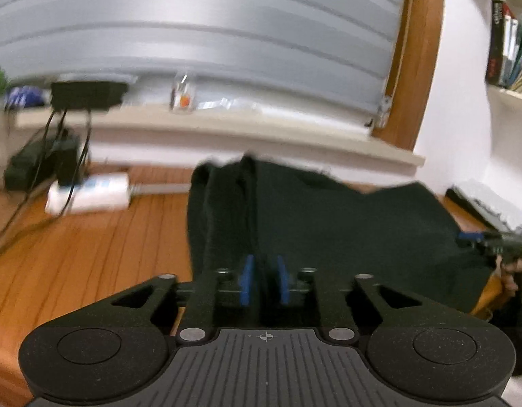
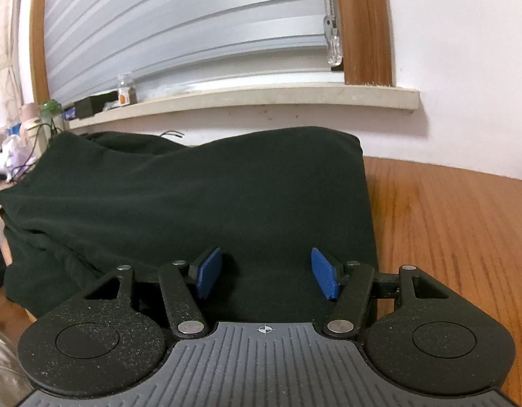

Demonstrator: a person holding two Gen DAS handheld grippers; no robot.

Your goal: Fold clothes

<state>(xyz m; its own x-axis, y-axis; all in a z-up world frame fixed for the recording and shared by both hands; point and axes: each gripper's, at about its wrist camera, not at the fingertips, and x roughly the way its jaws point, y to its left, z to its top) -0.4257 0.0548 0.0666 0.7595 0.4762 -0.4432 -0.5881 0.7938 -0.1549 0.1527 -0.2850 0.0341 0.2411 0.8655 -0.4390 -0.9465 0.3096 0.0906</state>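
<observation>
**Dark green garment bunched on the wooden surface, one gripper pinching a fold**

The dark green garment (image 2: 200, 196) lies heaped on the wooden surface (image 2: 447, 230), filling the middle and left of the right wrist view and reaching from the lower centre up toward the wall below the windowsill (image 2: 261, 98). Its right edge runs down the frame just inside the bare wood.

In the left wrist view the garment (image 1: 346, 224) fills the centre and right, with a raised ridge of cloth running from mid-frame straight down into the left gripper (image 1: 265, 283). The blue pads (image 1: 248, 279) stand narrowly apart with that ridge between them, so the gripper looks clenched on the fold; the picture is blurred and the contact itself is hard to make out.

The right gripper (image 2: 266, 273) hovers over the near edge of the garment at the lower centre, its pads (image 2: 323, 278) spread wide, with nothing pinched between them and only flat cloth showing below. It also shows at the right edge of the left wrist view (image 1: 491, 240), beside the cloth's far side.

A small jar (image 2: 126, 89) stands on the windowsill at upper left.
</observation>
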